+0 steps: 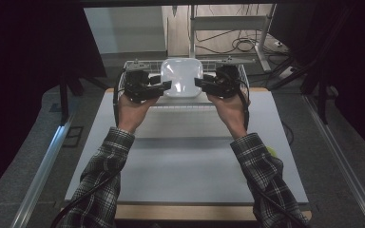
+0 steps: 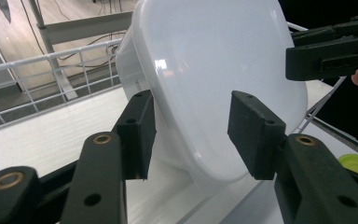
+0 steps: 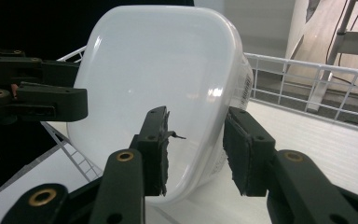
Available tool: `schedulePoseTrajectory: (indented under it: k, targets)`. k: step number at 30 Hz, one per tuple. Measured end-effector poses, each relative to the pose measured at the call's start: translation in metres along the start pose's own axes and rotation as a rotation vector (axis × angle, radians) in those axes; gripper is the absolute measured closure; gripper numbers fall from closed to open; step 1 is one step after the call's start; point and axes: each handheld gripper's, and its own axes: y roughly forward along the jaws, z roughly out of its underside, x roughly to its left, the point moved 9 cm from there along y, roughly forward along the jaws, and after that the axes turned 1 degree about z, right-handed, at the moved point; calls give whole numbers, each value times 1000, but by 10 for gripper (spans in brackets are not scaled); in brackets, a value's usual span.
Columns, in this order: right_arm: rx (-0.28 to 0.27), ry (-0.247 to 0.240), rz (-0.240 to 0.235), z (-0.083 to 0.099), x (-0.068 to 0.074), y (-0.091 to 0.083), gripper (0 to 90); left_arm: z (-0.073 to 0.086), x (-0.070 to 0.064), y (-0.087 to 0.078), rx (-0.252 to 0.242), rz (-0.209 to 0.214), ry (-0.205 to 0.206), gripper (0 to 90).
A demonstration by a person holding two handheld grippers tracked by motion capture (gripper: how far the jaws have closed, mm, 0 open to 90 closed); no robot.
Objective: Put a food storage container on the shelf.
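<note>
A white plastic container (image 1: 181, 76) stands tilted in the wire basket (image 1: 132, 65) at the table's far edge, its smooth bottom facing me. My left gripper (image 1: 167, 85) meets its left side and my right gripper (image 1: 198, 81) its right side. In the left gripper view the container (image 2: 214, 70) has a rounded lower corner sitting between the two pads (image 2: 137, 133), which press on its side wall and bottom face. The right gripper view shows the container (image 3: 158, 65) held the same way, with a barcode label on the wall beside one pad (image 3: 242, 149).
The basket's white wire wall (image 2: 37, 74) runs behind the container, and its rim (image 3: 307, 70) shows on the other side. A pale mat (image 1: 185, 161) covers the table in front of the basket. A yellow-green object (image 1: 272, 151) lies by the person's right sleeve.
</note>
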Motion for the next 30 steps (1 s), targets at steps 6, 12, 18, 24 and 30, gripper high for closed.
schedulePoseTrajectory:
  k: [6,12,18,24,30]
  targets:
    - [2,-4,-4,0,-1,2,576,-1,2,3,2,1,-8,491]
    - [6,-27,33,-1,-4,6,530,-2,8,5,10,1,-21,466]
    - [-3,-21,52,-3,-9,10,510,-6,12,9,4,3,-37,447]
    - [-13,-20,73,-6,-12,13,498,-8,16,12,3,-10,-44,399]
    - [-23,-18,92,-8,-16,15,465,-12,22,15,7,-20,-44,324]
